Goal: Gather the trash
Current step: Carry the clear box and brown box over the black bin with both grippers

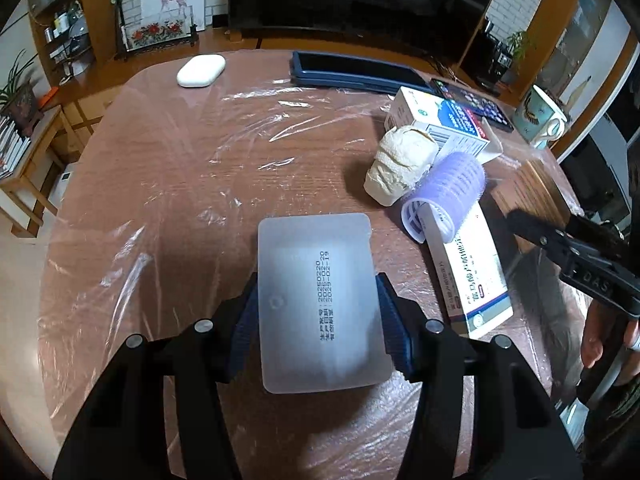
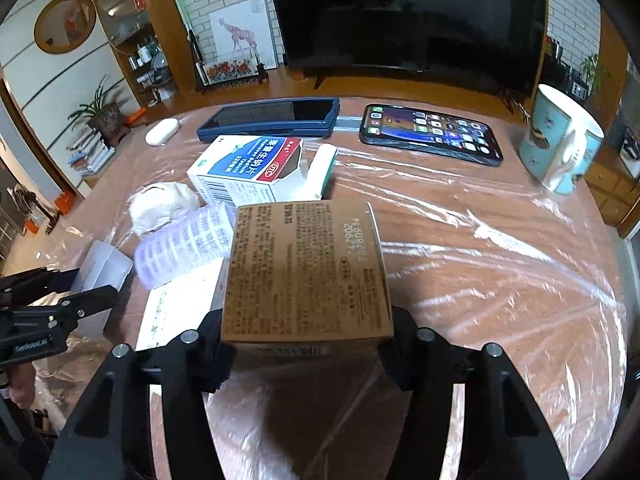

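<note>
Left tongs (image 1: 318, 312) clamp frosted plastic box (image 1: 320, 300); right tongs (image 2: 306, 344) clamp brown carton (image 2: 306, 272).

Domestic living room. A large television (image 2: 404, 16) stands on a wooden cabinet before a white brick wall, flanked by a framed deer picture (image 2: 244, 36), potted plants (image 2: 102, 114) and stacked books (image 2: 90, 152); a film-covered desk (image 2: 460, 248) occupies the foreground.

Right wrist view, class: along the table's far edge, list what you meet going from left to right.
White case → dark blue phone case → lit phone → mug.
</note>
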Available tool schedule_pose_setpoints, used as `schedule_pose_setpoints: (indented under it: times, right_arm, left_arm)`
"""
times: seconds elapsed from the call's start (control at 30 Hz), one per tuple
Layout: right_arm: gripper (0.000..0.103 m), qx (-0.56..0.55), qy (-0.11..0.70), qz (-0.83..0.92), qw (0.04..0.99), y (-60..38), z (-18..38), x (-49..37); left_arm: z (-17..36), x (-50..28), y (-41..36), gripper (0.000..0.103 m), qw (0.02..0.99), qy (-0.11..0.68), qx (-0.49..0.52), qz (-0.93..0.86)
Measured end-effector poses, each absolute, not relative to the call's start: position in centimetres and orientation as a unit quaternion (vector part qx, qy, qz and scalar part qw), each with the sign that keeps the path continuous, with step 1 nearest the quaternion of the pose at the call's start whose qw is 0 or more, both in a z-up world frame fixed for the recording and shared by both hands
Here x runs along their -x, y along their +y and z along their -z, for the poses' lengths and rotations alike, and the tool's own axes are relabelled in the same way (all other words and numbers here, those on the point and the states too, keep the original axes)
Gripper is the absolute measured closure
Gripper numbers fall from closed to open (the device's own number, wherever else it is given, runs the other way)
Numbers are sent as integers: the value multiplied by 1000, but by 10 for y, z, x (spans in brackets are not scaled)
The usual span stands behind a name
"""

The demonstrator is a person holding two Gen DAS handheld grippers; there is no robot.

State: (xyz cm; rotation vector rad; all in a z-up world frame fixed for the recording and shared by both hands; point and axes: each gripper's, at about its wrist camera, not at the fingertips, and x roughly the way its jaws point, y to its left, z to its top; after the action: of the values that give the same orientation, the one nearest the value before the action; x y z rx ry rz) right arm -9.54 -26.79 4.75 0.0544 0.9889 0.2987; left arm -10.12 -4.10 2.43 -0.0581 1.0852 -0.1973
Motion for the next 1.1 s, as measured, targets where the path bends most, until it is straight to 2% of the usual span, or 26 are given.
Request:
schedule_pose_setpoints:
  times: [1.1]
  right_arm:
    - [46, -26, 438, -189, 878, -274, -97, 216]
  left_arm:
    - [-64, 186, -77, 47, 873, 471, 6, 123]
